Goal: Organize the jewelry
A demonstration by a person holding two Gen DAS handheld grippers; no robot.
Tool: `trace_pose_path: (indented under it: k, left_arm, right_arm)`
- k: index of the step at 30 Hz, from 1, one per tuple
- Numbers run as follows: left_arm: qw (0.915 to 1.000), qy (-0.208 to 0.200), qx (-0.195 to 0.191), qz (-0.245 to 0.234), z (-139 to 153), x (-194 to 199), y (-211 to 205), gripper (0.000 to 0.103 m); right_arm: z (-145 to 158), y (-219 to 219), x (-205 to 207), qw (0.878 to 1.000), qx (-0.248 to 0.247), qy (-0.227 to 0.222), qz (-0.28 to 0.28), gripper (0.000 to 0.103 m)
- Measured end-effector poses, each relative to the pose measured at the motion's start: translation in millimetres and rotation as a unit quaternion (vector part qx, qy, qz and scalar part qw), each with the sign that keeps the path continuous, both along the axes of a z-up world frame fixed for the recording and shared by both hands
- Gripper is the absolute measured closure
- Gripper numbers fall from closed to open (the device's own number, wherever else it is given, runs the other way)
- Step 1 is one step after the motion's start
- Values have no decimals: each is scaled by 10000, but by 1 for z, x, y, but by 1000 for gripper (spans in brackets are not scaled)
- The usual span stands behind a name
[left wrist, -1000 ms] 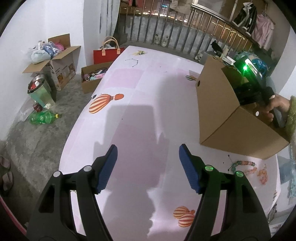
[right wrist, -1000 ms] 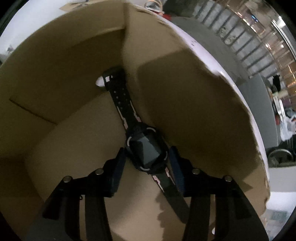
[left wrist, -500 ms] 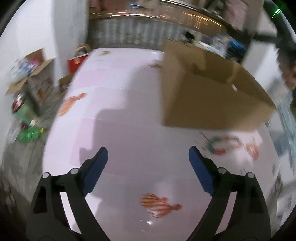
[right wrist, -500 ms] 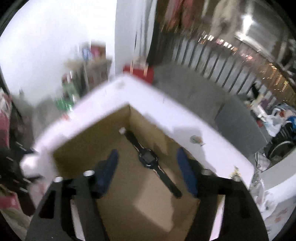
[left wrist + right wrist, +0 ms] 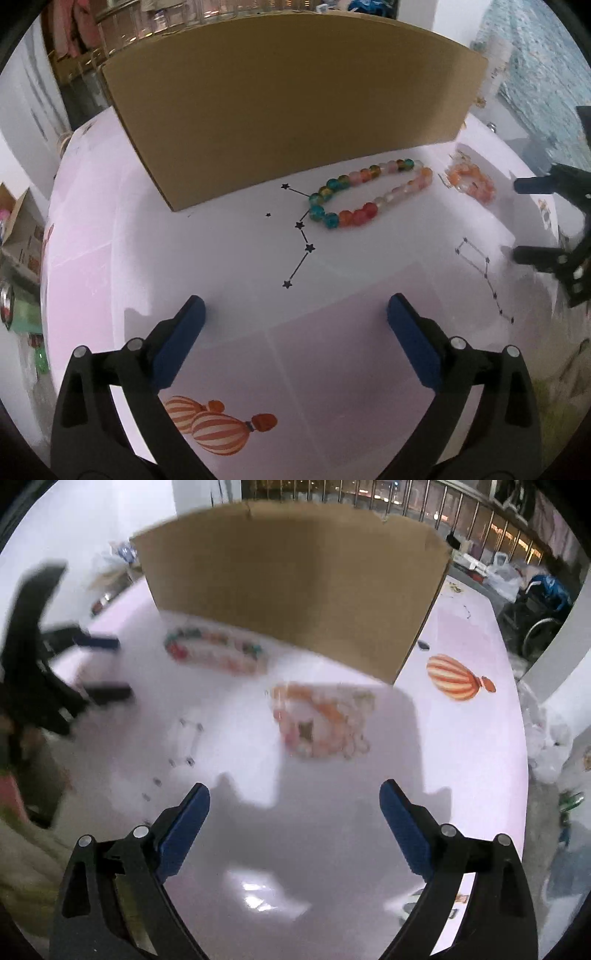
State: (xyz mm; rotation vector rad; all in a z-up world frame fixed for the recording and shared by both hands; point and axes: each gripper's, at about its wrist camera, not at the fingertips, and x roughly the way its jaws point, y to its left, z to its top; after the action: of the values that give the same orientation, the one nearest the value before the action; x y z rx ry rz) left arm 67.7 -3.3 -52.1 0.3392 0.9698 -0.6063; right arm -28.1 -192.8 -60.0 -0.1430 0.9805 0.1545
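Two bead loops are seen on the desk [image 5: 229, 266], just in front of the cardboard box [image 5: 288, 103]. In the left wrist view, the colourful bead bracelet [image 5: 369, 194] lies above the middle of the frame, straight ahead of the left claw [image 5: 293, 314] and a little to the right. Its long way runs from lower left to upper right, almost across the frame, so it sits sideways to the claw. The orange bead bracelet [image 5: 471, 181] lies further to the right, close to the right claw [image 5: 517, 219], which is seen at the right edge of that frame. In the right wrist view, which is blurry, the orange bead bracelet [image 5: 321, 720] is found near the middle of the frame, straight ahead of the right claw [image 5: 293, 794]. The colourful one is seen to the upper left there, nearer the left claw [image 5: 110, 666]. So each loop is best reached by the claw on its own side. Both claws have just been opening and are spread wide, and nothing is held between the blue pads. Neither loop is touched yet. It is judged that the left claw may need a small turn, so that the long loop is pinched across its thin way.
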Motion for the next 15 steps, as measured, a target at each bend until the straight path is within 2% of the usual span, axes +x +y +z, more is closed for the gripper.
trace_pose_path:
  k: [1,4,11,15]
  left_arm:
    - [10000,-28,-23,-38,0,0,1,7]
    - [9997,-112,-79,-189,-2,-4,3,7]
    - [9991,-295,-192,-216,-5,-10,2,7]
    - [9988,-350,-158,-301,-3,-15,7,8]
  right_arm:
    - [-1,0,1,10000,29,-35,-45,7]
    - [-7,-4,3,9997,224,-73,-45,6]
    - [-12,-15,6,9995,227,-164,167,6]
    - [-14,-18,8,9995,197,-26,253,6]
